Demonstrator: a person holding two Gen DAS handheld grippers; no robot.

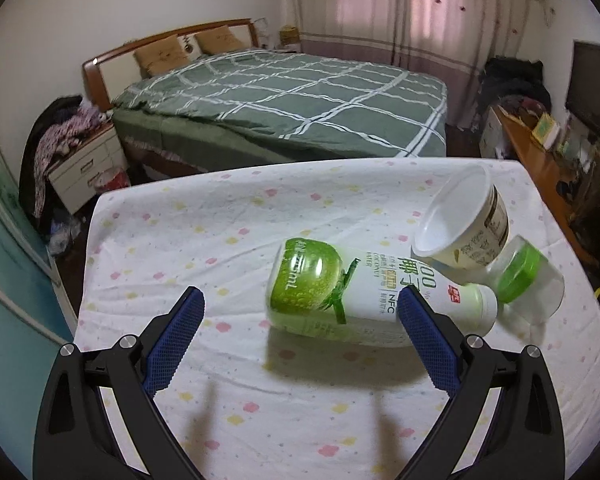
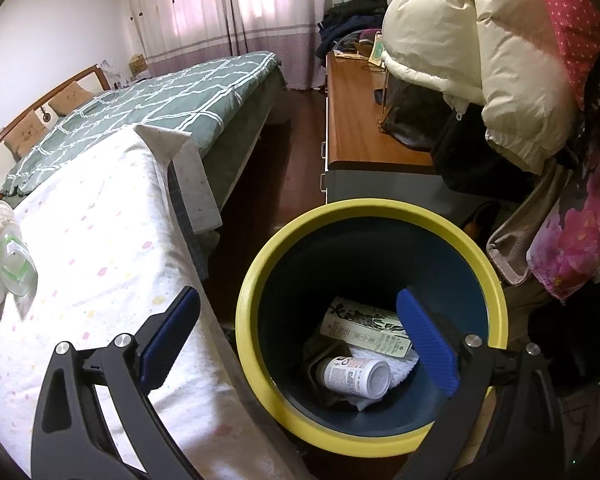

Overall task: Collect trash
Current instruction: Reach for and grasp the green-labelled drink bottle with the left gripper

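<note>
Gaping empty, the left tool [image 1: 300, 304] faces a coconut-water bottle [image 1: 340, 300]; the right tool [image 2: 300, 304], likewise apart, overlooks the bin [image 2: 260, 280].

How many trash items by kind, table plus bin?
Bottles: 2, coconut water bottle on table, white bottle in bin
Cups: 2, paper cup, clear cup
Cartons: 1, carton in bin
Total: 5

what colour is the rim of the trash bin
Yellow; the trash bin is dark blue inside. Shows best in the right wrist view.
</note>
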